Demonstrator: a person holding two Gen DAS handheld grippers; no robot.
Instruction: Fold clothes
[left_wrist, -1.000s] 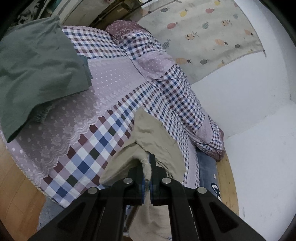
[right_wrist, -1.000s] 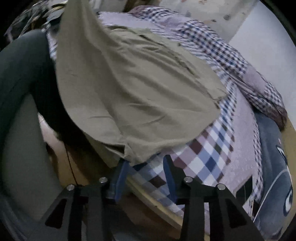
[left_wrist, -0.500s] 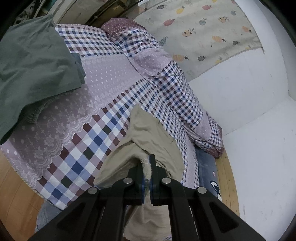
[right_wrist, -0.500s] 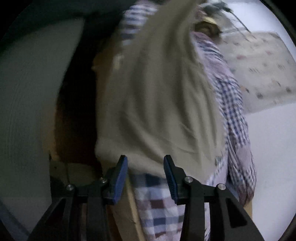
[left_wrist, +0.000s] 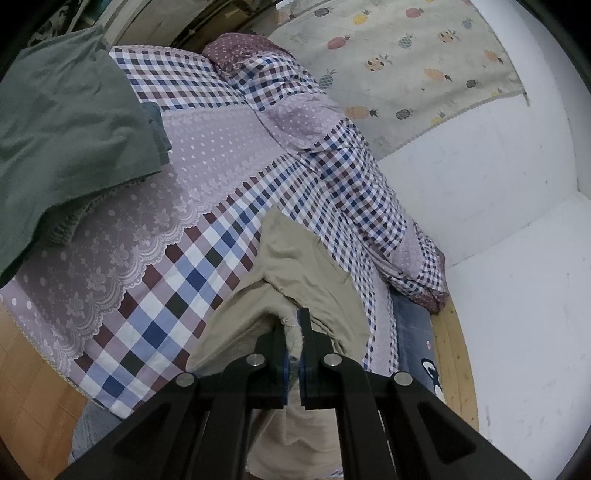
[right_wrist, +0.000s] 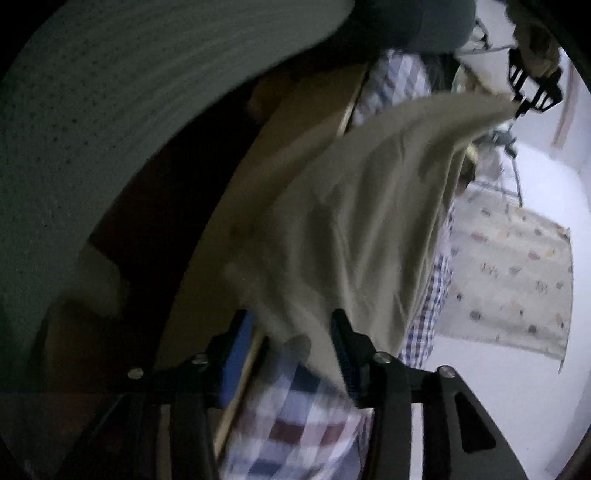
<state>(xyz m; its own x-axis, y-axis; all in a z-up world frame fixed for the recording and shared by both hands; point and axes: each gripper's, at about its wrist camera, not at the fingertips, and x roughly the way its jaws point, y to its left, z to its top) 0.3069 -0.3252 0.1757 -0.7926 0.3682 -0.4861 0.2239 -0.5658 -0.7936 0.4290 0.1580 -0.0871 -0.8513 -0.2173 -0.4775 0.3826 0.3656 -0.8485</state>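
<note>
A beige garment (left_wrist: 295, 280) lies on the checked bed cover (left_wrist: 155, 295) and hangs over the bed's near edge. My left gripper (left_wrist: 293, 332) is shut on a frayed hem of it, lifted a little above the bed. In the right wrist view the same beige garment (right_wrist: 362, 206) stretches from the other gripper at top right (right_wrist: 532, 92) down to my right gripper (right_wrist: 291, 328), which stands open with the cloth's lower edge in the gap between its fingers. The right wrist view is blurred.
A dark green garment (left_wrist: 66, 136) lies heaped at the left of the bed. A rolled checked quilt (left_wrist: 351, 177) runs along the white wall (left_wrist: 498, 184). A pineapple-print cloth (left_wrist: 406, 55) hangs beyond. A person's ribbed light clothing (right_wrist: 110, 129) fills the left of the right wrist view.
My right gripper swung from facing the bed top to low beside the bed edge, staying open with the beige cloth's edge between its fingers. The left gripper kept its hold and drifted slightly.
</note>
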